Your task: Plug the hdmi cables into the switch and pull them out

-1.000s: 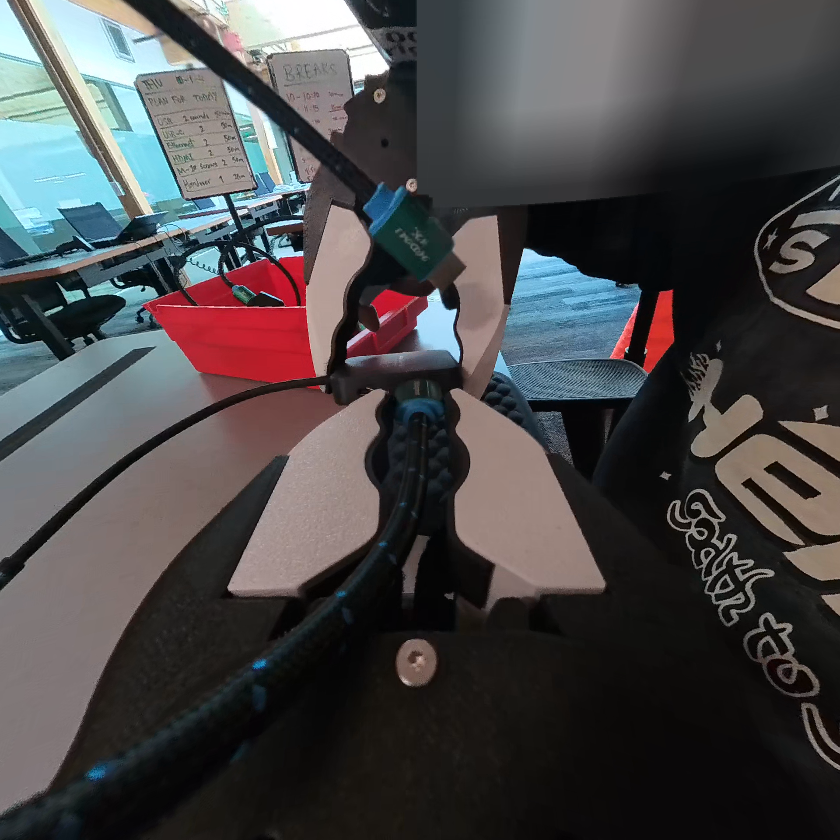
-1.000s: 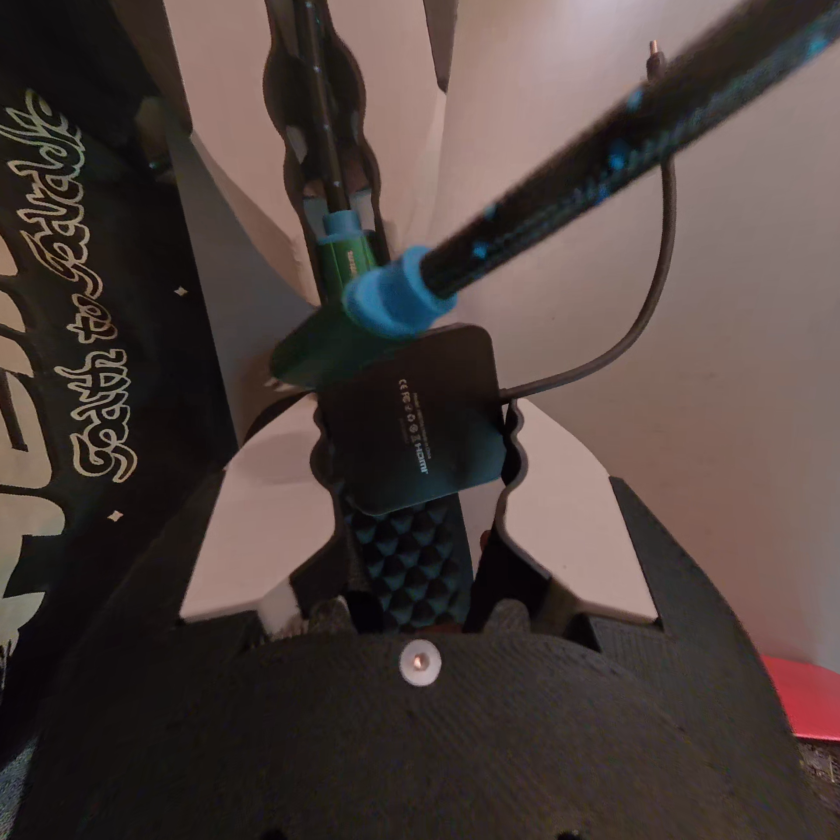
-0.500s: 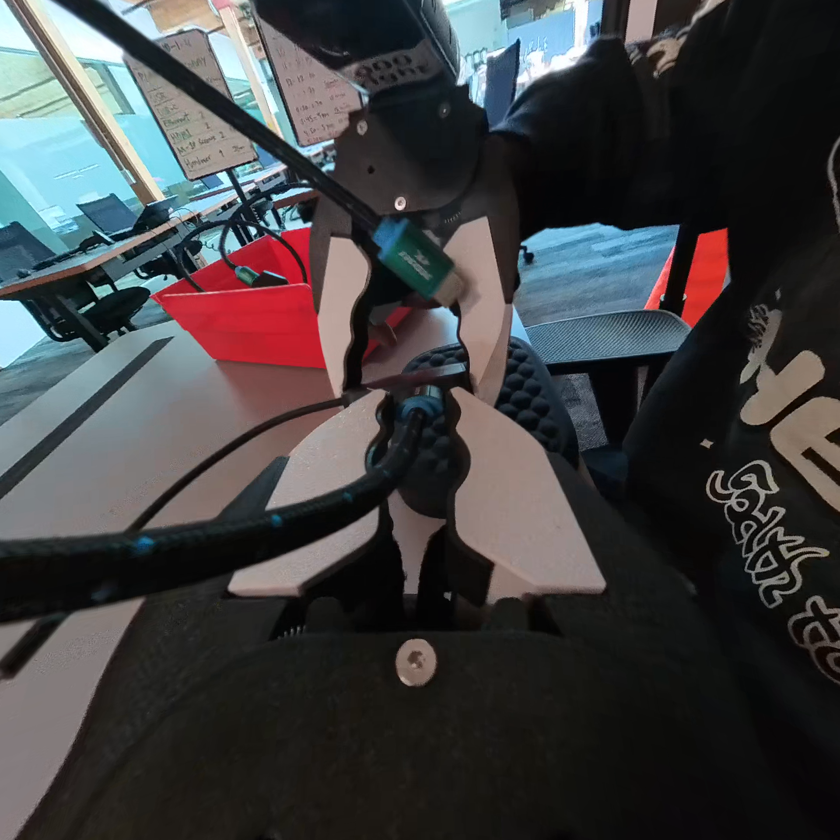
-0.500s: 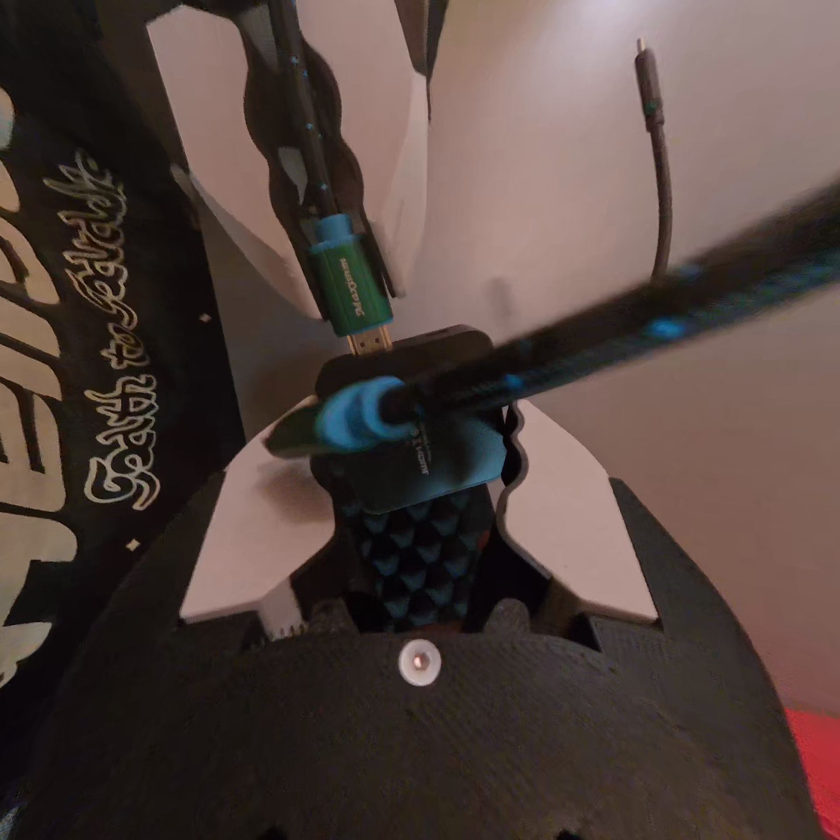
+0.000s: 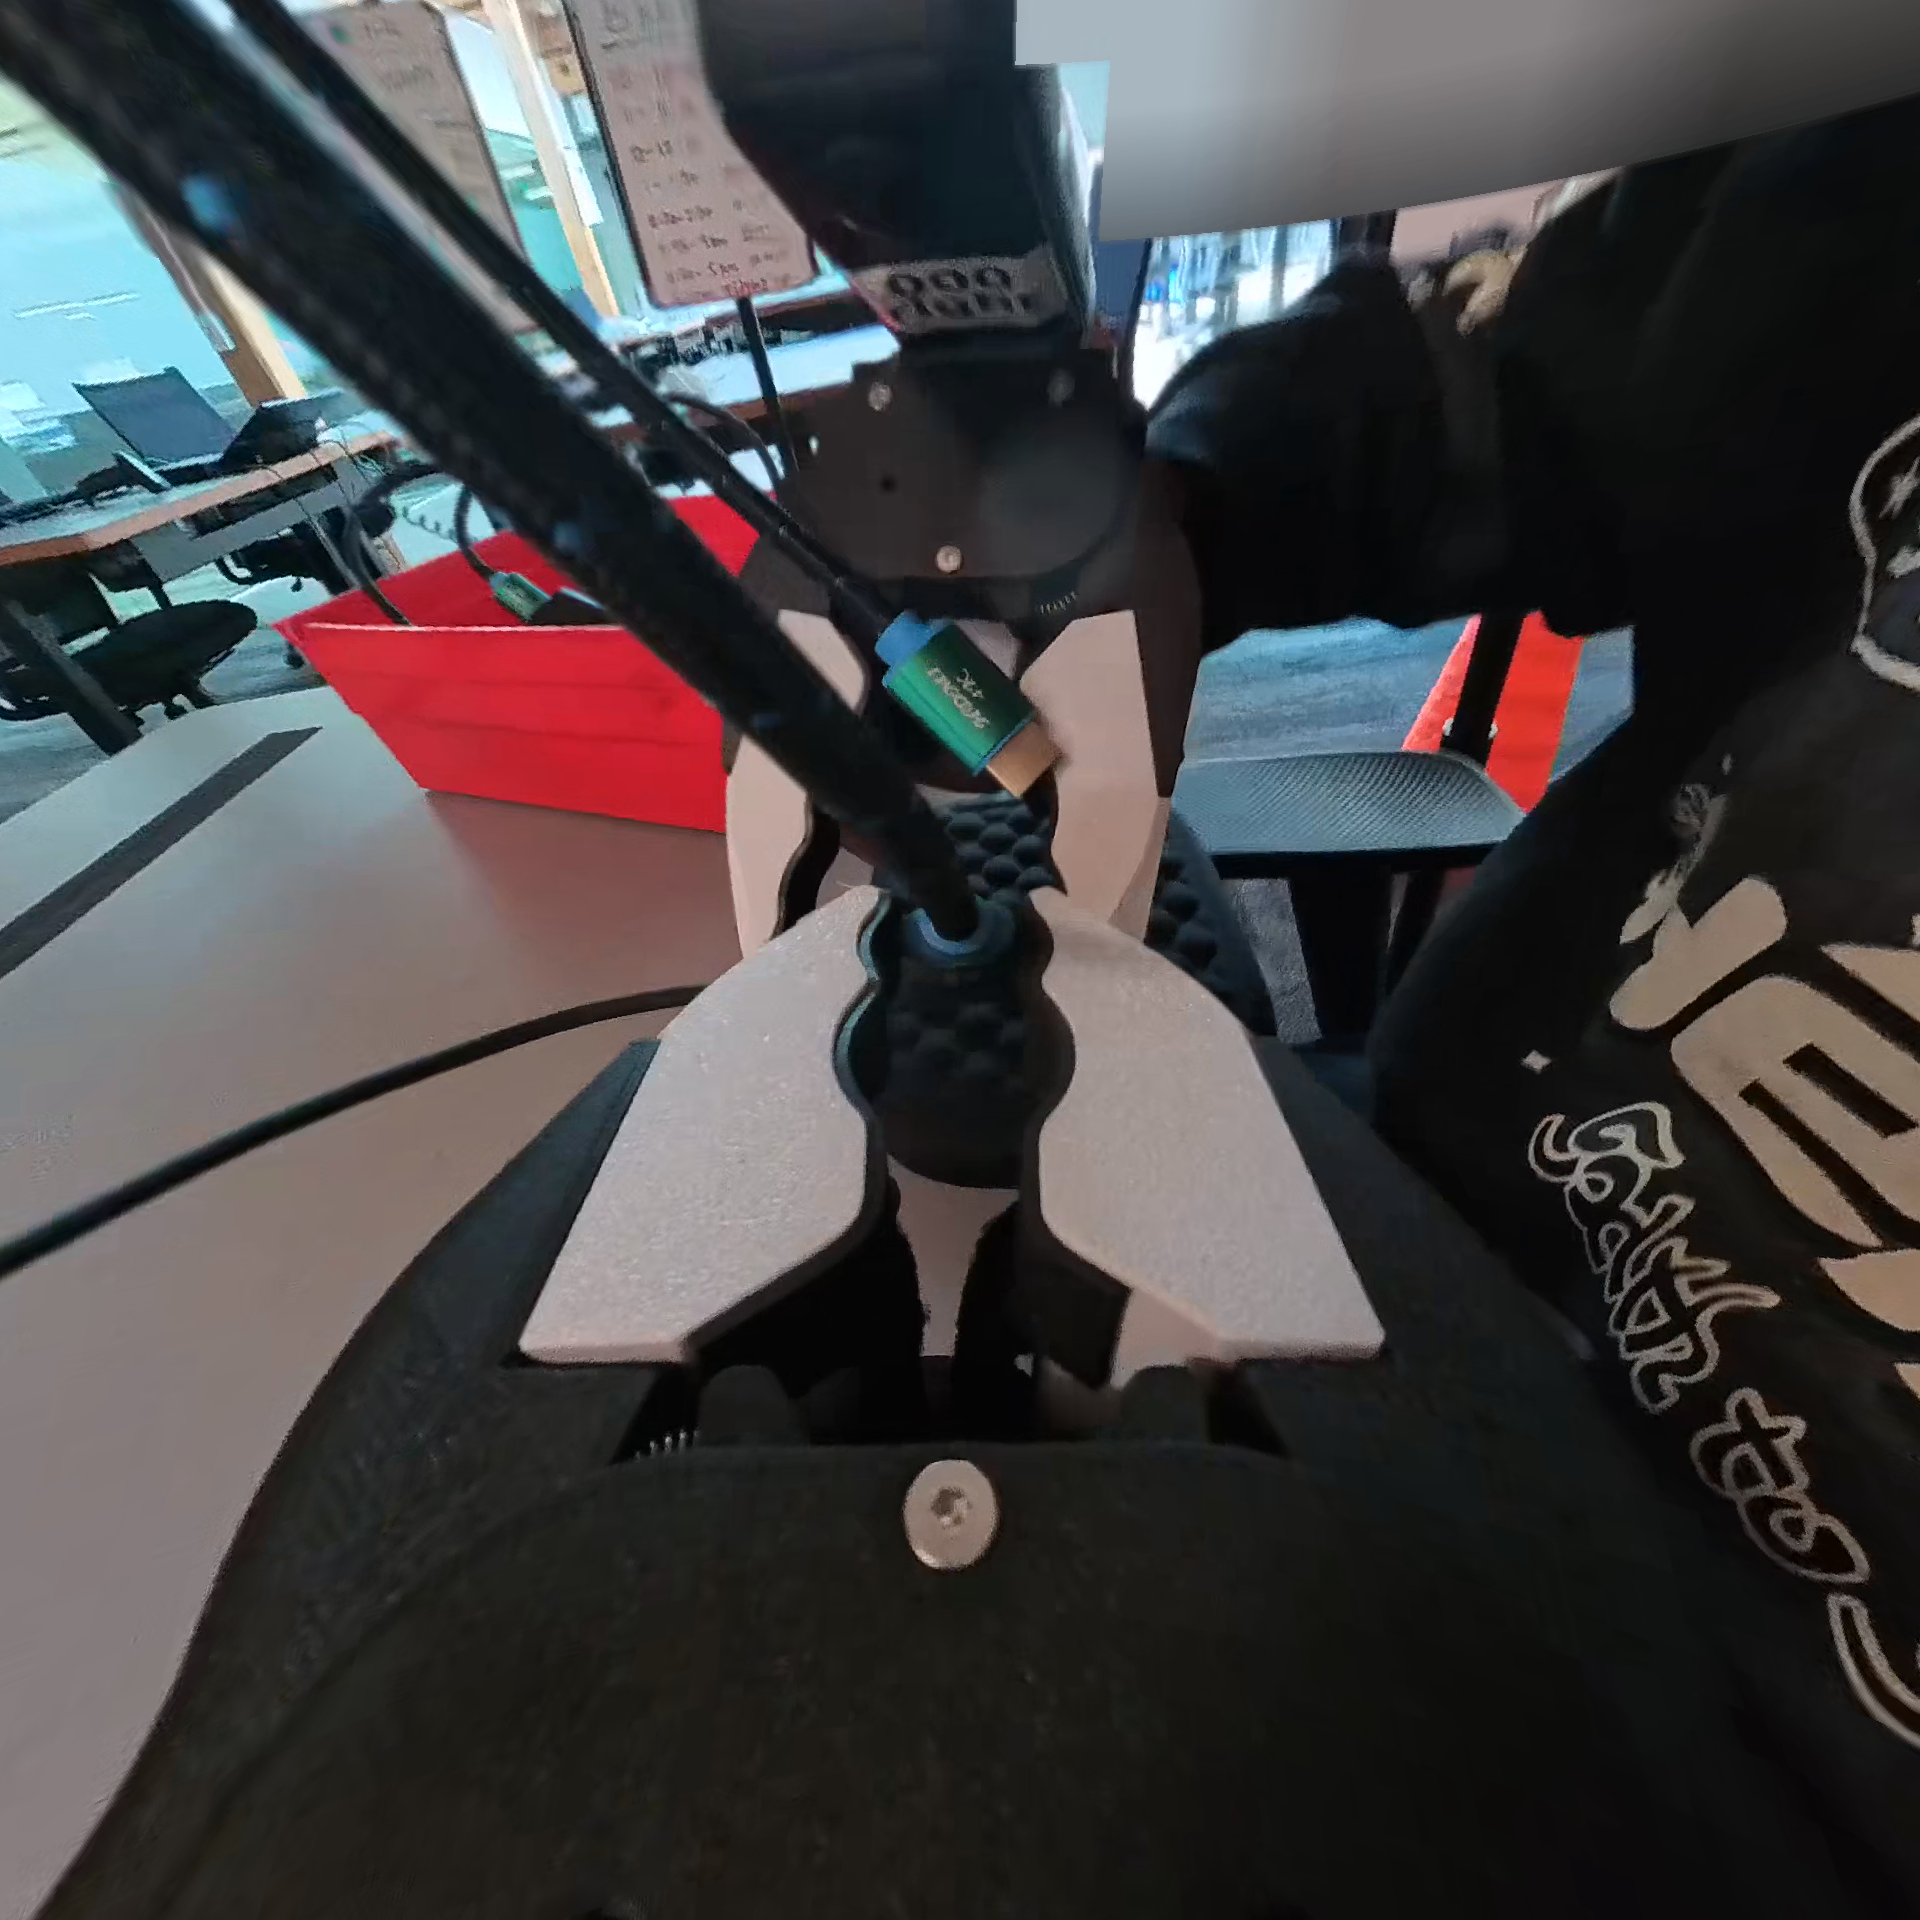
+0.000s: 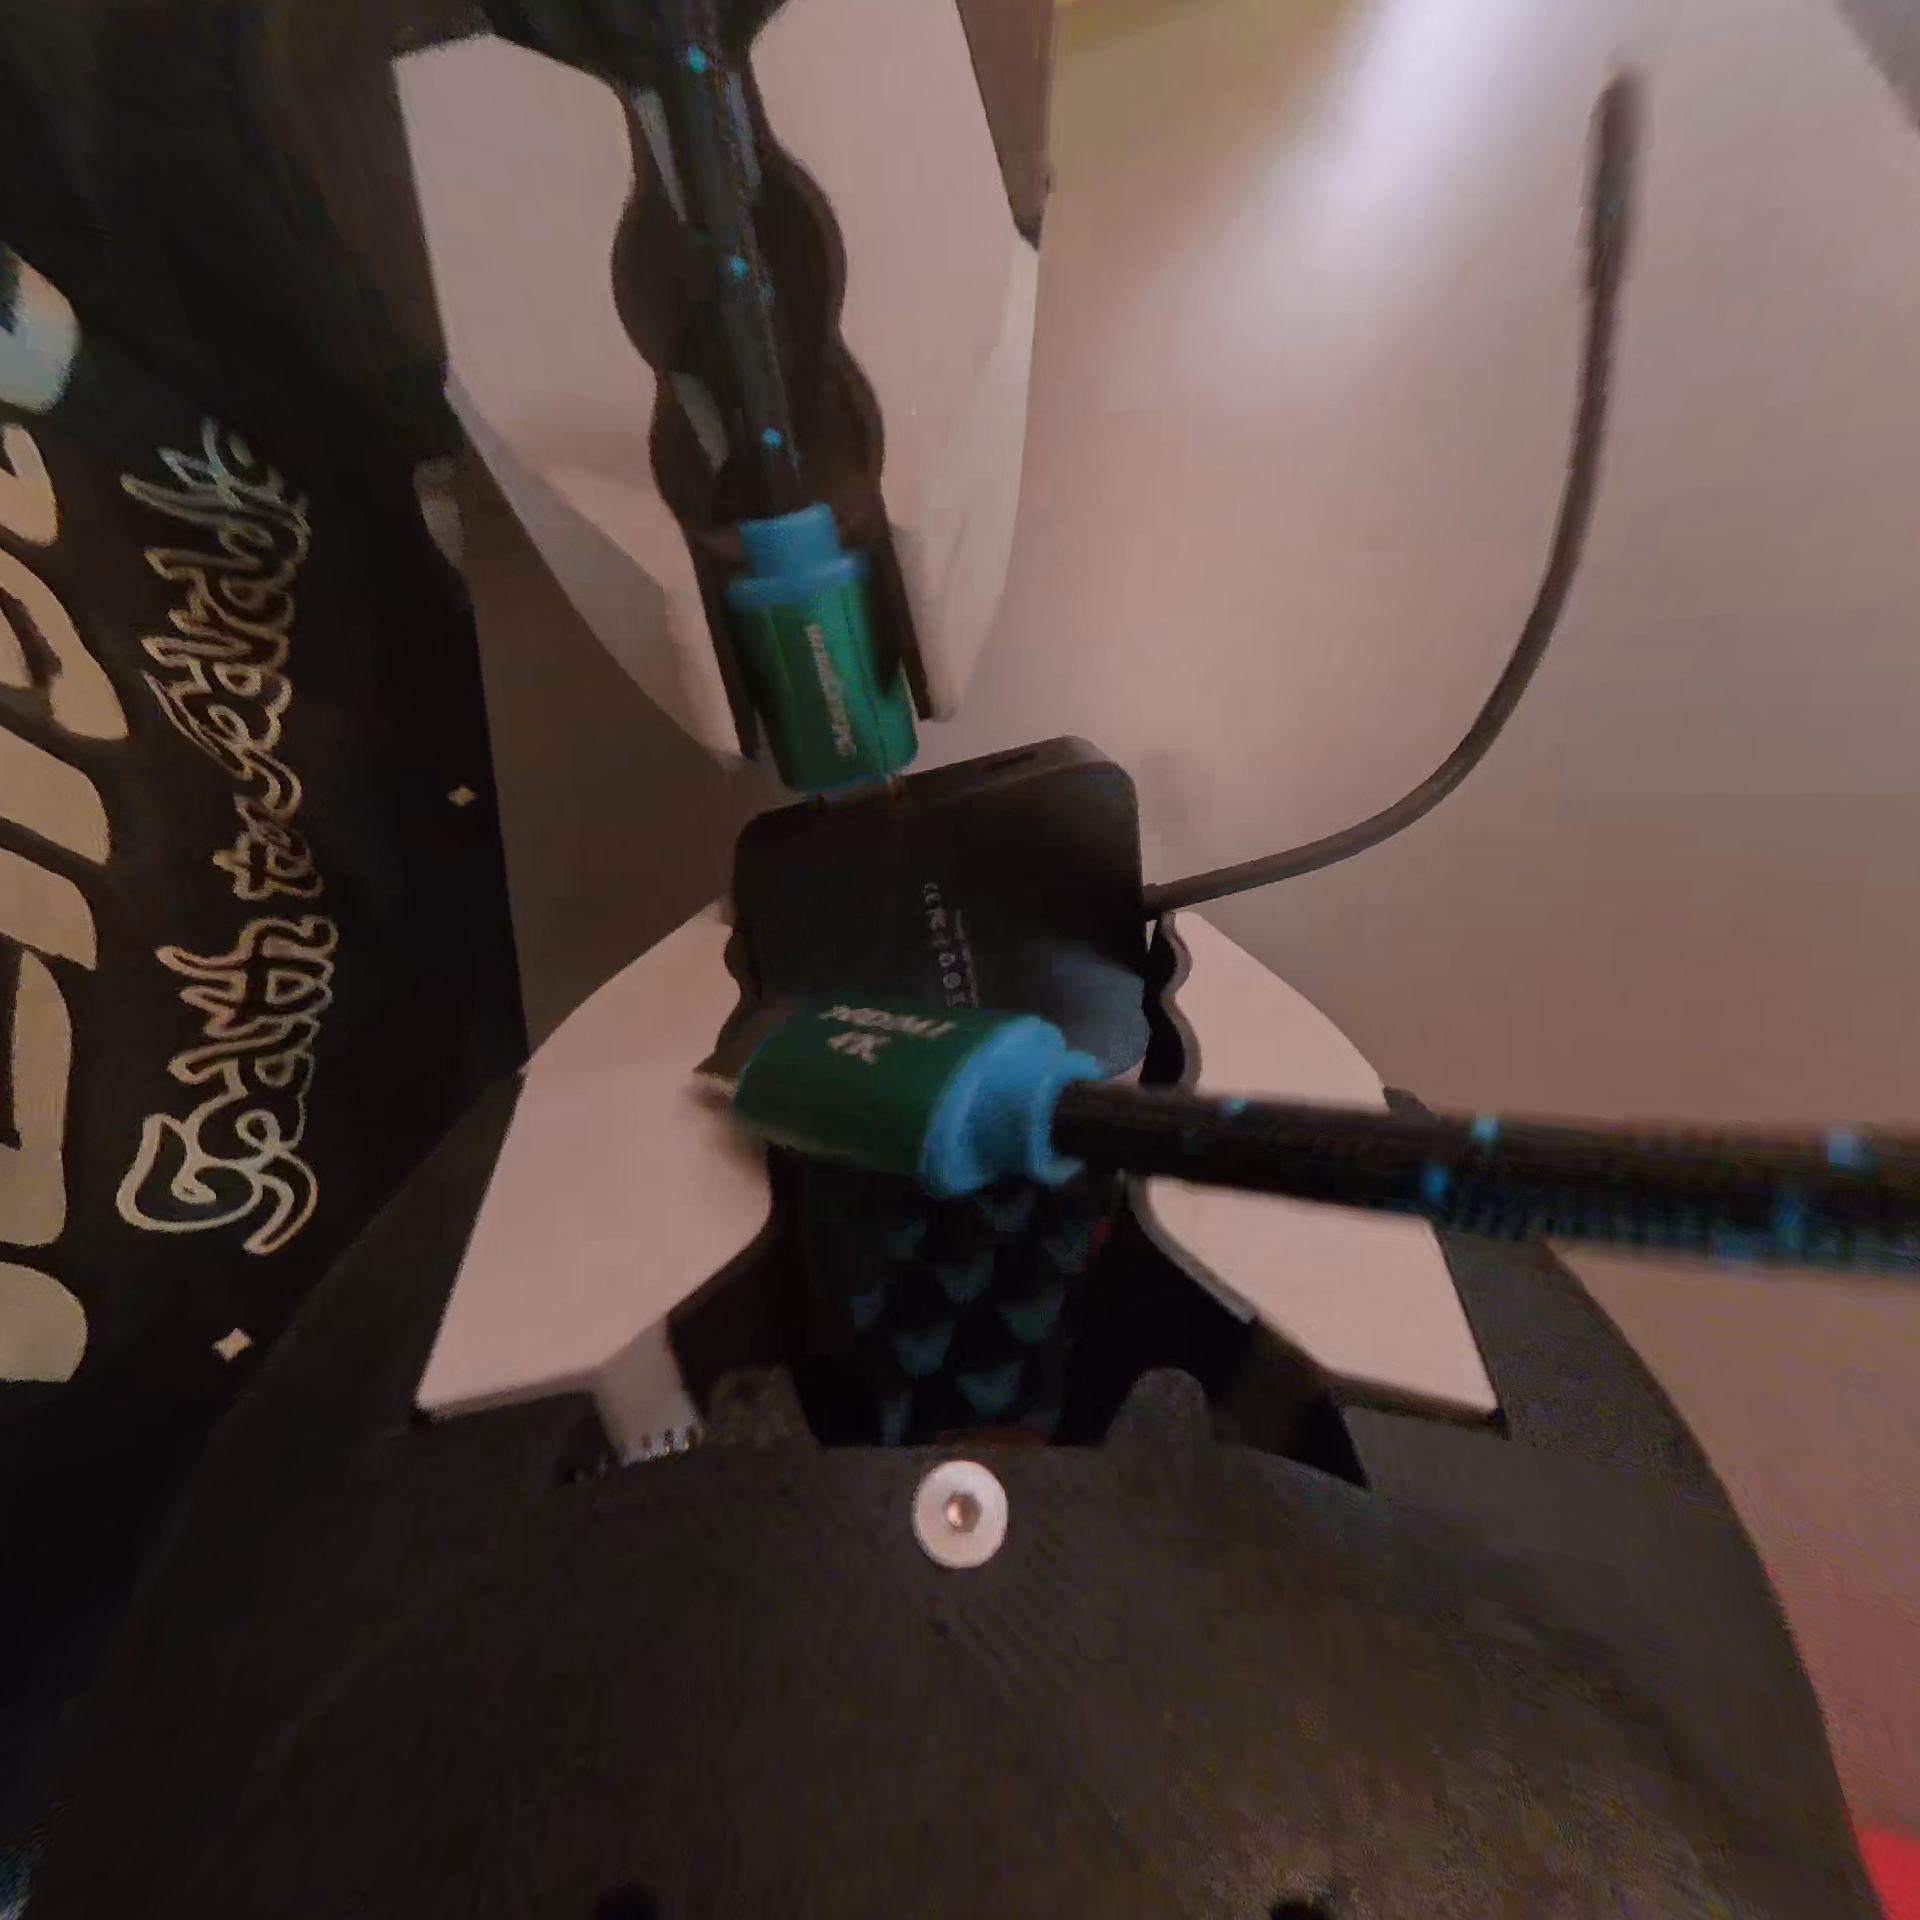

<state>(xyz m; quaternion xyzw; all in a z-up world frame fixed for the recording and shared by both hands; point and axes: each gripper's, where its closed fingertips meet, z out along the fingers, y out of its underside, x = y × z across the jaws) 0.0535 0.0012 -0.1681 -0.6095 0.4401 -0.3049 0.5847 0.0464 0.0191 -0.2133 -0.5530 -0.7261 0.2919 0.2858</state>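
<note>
Right wrist view: loose plug [image 6: 862,1091] lies across held switch [image 6: 935,883].

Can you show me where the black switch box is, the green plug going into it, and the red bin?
switch [image 6: 935,883]: right wrist view, on its black top face.
green plug [image 6: 826,681]: right wrist view, on its green shell at the switch's edge.
red bin [image 5: 520,707]: left wrist view, on its front wall.

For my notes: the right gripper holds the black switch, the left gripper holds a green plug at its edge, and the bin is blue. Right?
Only the bin is wrong: it is red, as the left wrist view shows. The right gripper holds the switch, the left gripper the green plug.
</note>
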